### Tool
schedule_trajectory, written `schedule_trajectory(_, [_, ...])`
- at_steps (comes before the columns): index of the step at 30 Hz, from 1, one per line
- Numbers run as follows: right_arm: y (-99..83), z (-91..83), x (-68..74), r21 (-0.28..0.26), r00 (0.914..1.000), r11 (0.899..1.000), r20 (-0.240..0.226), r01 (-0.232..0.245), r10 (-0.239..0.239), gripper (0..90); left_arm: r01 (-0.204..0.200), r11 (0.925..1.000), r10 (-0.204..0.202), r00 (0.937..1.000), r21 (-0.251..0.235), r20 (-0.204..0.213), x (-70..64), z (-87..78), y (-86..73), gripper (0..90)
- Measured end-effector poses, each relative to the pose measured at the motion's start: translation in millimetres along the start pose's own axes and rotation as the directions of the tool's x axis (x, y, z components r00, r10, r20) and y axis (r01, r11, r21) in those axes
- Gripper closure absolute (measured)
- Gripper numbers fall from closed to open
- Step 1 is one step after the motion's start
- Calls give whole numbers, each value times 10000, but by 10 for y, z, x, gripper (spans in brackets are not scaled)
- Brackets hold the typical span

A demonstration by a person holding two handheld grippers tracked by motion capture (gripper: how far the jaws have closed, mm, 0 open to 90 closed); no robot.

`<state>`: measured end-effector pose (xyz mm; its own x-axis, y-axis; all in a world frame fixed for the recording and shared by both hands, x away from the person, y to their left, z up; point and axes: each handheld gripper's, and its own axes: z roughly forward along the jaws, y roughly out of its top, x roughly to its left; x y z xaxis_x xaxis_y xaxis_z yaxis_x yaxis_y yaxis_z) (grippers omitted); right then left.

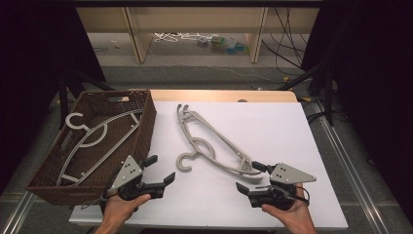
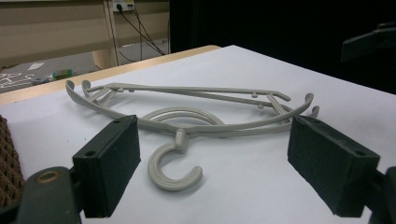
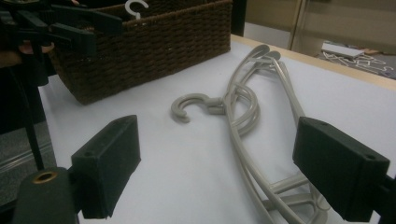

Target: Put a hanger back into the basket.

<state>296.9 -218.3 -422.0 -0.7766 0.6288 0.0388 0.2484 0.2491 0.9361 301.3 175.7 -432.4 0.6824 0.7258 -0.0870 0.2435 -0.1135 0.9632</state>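
A grey plastic hanger point(image 1: 209, 141) lies flat on the white table top point(image 1: 272, 126), its hook point(image 1: 184, 163) pointing at the near left. A second pale hanger point(image 1: 92, 134) lies inside the brown wicker basket point(image 1: 146, 122) at the left. My left gripper point(image 1: 160, 169) is held open just left of the hook, and in the left gripper view point(image 2: 215, 154) the hanger point(image 2: 187, 116) lies ahead of it. My right gripper point(image 1: 250, 176) is open at the hanger's near right end; the right gripper view point(image 3: 224, 158) has the hanger point(image 3: 243, 107) running between its jaws without touching them.
The basket point(image 3: 154, 42) stands along the table's left edge, close to the left gripper point(image 3: 70, 23). Behind the table are wooden shelf legs point(image 1: 136, 34), cables and small items on the floor. Dark curtains flank both sides.
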Motion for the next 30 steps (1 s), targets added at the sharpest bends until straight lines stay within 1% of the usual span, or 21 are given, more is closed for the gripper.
schedule_trajectory(1, [1, 21, 9, 217, 10000, 9997, -48, -66, 67, 160, -115, 9999, 115, 9999, 75, -37, 1, -4, 0, 169])
schedule_trajectory(2, [1, 44, 7, 174, 10000, 9998, 62, 30, -31, 160, -87, 9999, 87, 9999, 114, -62, -1, -2, -5, 170])
schedule_trajectory(5, [28, 140, -3, 520, 9993, 9980, -49, 365, -363, 160, -135, 9998, 136, 9999, 176, -102, 1, 8, -28, 169])
schedule_trajectory(6, [28, 140, -3, 520, 9993, 9980, -49, 365, -363, 160, -135, 9998, 136, 9999, 176, -102, 1, 8, -28, 169])
schedule_trajectory(7, [61, 220, -12, 995, 9985, 9935, -85, 551, -545, 160, -66, 9998, 68, 9999, 198, -94, 3, 15, -44, 169])
schedule_trajectory(10, [106, 373, -48, 1500, 9930, 9817, -28, 1171, -1181, 167, -43, 9999, 43, 10000, 106, -52, 7, 17, -45, 170])
schedule_trajectory(11, [123, 430, -65, 1733, 9902, 9751, -27, 1381, -1397, 166, -100, 9998, 103, 9999, 177, -126, 8, 5, -39, 170])
schedule_trajectory(13, [156, 543, -104, 2248, 9889, 9631, -212, 1481, -1472, 174, -116, 9997, 119, 9998, 194, -132, 9, 3, -41, 170])
schedule_trajectory(14, [166, 603, -128, 2344, 9883, 9604, -161, 1509, -1514, 178, -149, 9997, 151, 9998, 183, -103, 12, 2, -40, 170])
schedule_trajectory(15, [178, 658, -152, 2569, 9886, 9547, -257, 1502, -1486, 183, -115, 9998, 118, 9998, 181, -135, 11, -1, -41, 170])
schedule_trajectory(16, [183, 716, -171, 2620, 9875, 9522, -279, 1569, -1550, 199, -116, 9998, 118, 9998, 174, -133, 15, -3, -41, 170])
schedule_trajectory(19, [205, 857, -205, 3155, 9813, 9296, -359, 1906, -1890, 218, -54, 9999, 56, 9999, 155, -130, 23, -4, -43, 170])
schedule_trajectory(21, [205, 956, -204, 3500, 9778, 9133, -538, 2082, -2023, 241, -43, 9999, 44, 9999, 155, -122, 23, -4, -42, 170])
schedule_trajectory(22, [200, 1016, -203, 3719, 9760, 9027, -595, 2165, -2096, 248, -58, 9998, 60, 9999, 166, -118, 22, -4, -43, 170])
schedule_trajectory(23, [192, 1054, -198, 3852, 9756, 8967, -625, 2182, -2106, 255, -70, 9998, 72, 9999, 173, -112, 20, -3, -45, 170])
schedule_trajectory(24, [184, 1102, -204, 3994, 9723, 8870, -643, 2316, -2249, 278, -68, 9998, 69, 9999, 173, -107, 19, -2, -44, 170])
schedule_trajectory(25, [177, 1144, -204, 4146, 9718, 8794, -711, 2338, -2249, 303, -57, 9998, 58, 9999, 165, -101, 18, -1, -43, 170])
schedule_trajectory(27, [155, 1229, -219, 4446, 9739, 8670, -761, 2253, -2140, 333, -69, 9998, 71, 9999, 180, -90, 15, 0, -45, 170])
schedule_trajectory(28, [146, 1276, -239, 4556, 9725, 8596, -824, 2314, -2180, 361, -69, 9998, 71, 9999, 180, -90, 15, 0, -45, 170])
schedule_trajectory(29, [142, 1302, -247, 4626, 9742, 8577, -840, 2244, -2095, 386, -80, 9998, 82, 9999, 196, -85, 15, -1, -46, 170])
schedule_trajectory(30, [136, 1339, -267, 4672, 9730, 8538, -885, 2297, -2133, 405, -85, 9998, 86, 9999, 185, -93, 17, -3, -45, 170])
